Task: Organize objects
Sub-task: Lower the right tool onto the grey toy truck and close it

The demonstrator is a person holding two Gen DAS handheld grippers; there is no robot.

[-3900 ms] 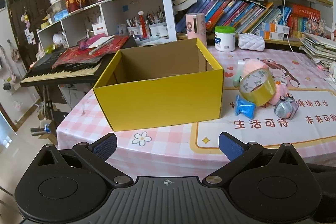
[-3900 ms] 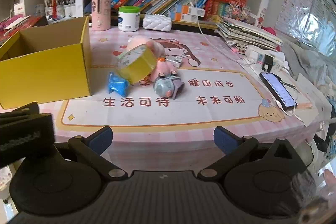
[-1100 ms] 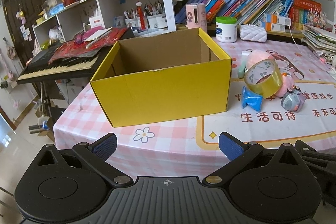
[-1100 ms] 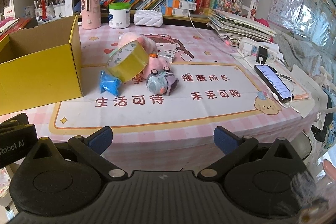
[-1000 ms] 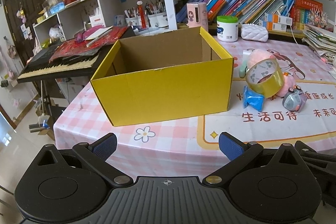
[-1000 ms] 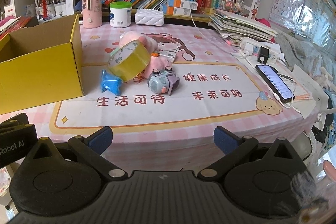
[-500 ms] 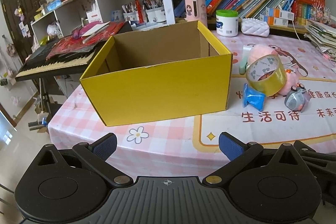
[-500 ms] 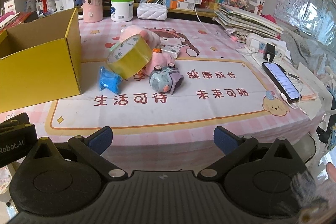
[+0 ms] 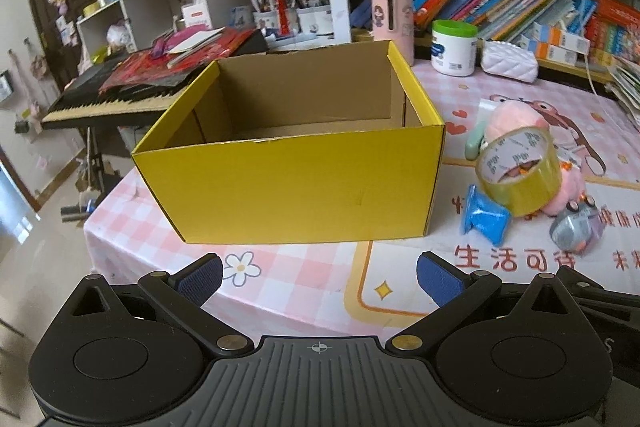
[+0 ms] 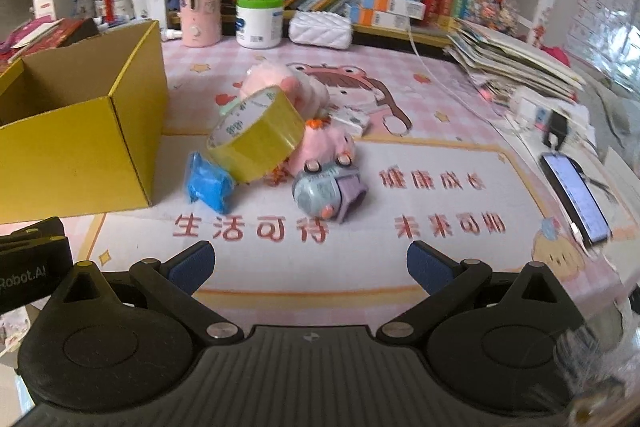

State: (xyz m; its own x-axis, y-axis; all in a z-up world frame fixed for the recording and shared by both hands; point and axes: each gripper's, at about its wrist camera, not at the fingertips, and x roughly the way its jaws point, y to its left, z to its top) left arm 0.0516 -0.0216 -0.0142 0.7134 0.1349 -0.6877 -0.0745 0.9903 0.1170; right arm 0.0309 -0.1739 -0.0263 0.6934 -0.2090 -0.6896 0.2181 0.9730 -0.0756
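Left gripper (image 9: 318,277): fingers spread wide, nothing between the blue pads, held low over the near edge of the table (image 9: 304,267). Left wrist view: one yellow cardboard box (image 9: 296,187) stands open-topped straight ahead on the pink checked cloth; its inside looks bare as far as visible. To the right of the box lies one cluster of four items: one yellowish tape roll (image 9: 518,169) tilted on its side, leaning on one blue spool-shaped object (image 9: 486,219); one pink plush toy (image 9: 516,119) behind the roll; one small grey-and-purple toy car (image 9: 576,227) just beside the plush. One white jar with a green lid (image 9: 454,47) and one pink cylindrical container (image 9: 392,15) stand behind the box, near the bookshelf.

Right gripper (image 10: 310,267): fingers likewise spread apart and holding nothing, short of the cluster. Right wrist view: same four items, centre-left, well ahead of the pads; the box sits at left. One phone (image 10: 576,199) lies face up at the right edge, well apart from the cluster.
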